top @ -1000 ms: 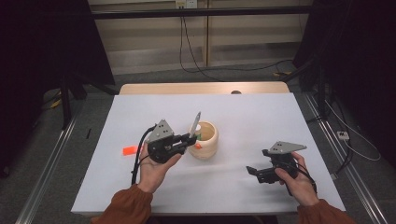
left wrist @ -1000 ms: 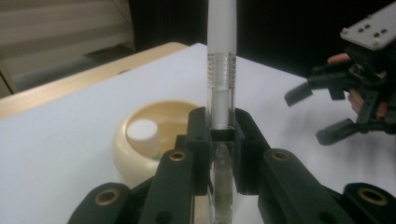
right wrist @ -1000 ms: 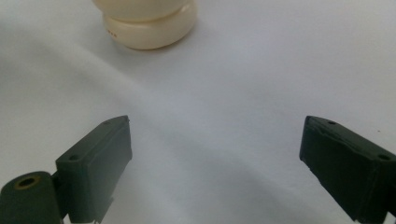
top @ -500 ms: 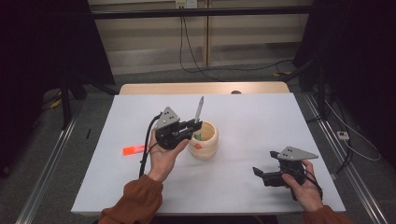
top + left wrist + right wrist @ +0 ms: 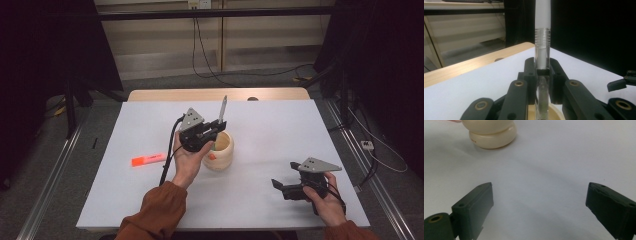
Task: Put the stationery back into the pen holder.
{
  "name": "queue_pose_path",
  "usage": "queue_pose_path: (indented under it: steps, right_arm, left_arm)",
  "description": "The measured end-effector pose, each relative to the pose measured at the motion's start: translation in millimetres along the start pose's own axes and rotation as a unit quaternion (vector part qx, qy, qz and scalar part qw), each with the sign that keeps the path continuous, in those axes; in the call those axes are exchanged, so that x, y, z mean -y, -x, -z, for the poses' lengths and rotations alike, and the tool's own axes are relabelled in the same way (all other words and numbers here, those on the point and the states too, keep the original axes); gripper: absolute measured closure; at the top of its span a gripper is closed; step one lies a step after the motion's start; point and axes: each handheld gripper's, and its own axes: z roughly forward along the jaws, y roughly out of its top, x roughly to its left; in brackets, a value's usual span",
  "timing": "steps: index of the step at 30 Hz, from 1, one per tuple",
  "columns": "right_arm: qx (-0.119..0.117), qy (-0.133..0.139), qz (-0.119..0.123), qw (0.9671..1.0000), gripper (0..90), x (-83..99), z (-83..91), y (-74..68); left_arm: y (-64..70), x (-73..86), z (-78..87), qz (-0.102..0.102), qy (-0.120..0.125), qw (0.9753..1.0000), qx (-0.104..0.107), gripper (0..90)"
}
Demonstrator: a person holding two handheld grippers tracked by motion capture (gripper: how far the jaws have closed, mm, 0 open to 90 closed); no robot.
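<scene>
Clamped between the black jaws of the left gripper [image 5: 216, 131] was a slim clear-barrelled pen with a white upper section [image 5: 542, 50], held upright over the round cream ceramic pot [image 5: 222, 150], long axis near vertical, tip pointing up and slightly away. Resting low on the white table [image 5: 280, 130], the right gripper [image 5: 539, 212] gaped wide, holding nothing.
</scene>
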Motion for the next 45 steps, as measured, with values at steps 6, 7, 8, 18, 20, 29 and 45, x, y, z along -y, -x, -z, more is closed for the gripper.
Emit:
queue_pose_path:
  steps: [6,7,8,18,20,29,45]
  right_arm:
    - [-0.002,0.001,0.002,1.0000,7.3,-0.1,-0.7,-0.6]
    - [-0.003,0.002,0.002,1.0000,7.3,-0.2,-0.8,-0.6]
    - [-0.004,0.002,0.002,1.0000,7.3,-0.2,-0.7,-0.6]
    - [-0.006,0.002,0.003,1.0000,7.3,-0.5,-0.7,-0.8]
    - [-0.007,0.002,0.004,1.0000,7.3,-0.6,-0.9,-1.1]
    - [-0.010,0.003,0.007,0.9999,7.3,-1.1,-1.2,-2.1]
    - [-0.013,0.003,0.008,0.9999,7.2,-1.3,-1.4,-2.3]
  left_arm:
    - [1.1,8.8,-10.5,-0.004,-0.020,0.9998,0.001,79.7]
    - [1.2,10.3,-12.1,-0.006,-0.024,0.9997,0.002,79.7]
    - [1.4,12.1,-13.6,-0.008,-0.028,0.9996,0.003,79.7]
    - [4.7,26.1,-22.1,-0.021,-0.056,0.9982,0.006,79.6]
    - [4.0,27.0,-21.5,-0.027,-0.055,0.9981,0.003,79.6]
    - [-1.6,27.6,-18.2,-0.022,-0.056,0.9982,-0.004,77.7]
    - [-3.7,14.1,6.8,-0.027,-0.061,0.9978,-0.006,21.8]
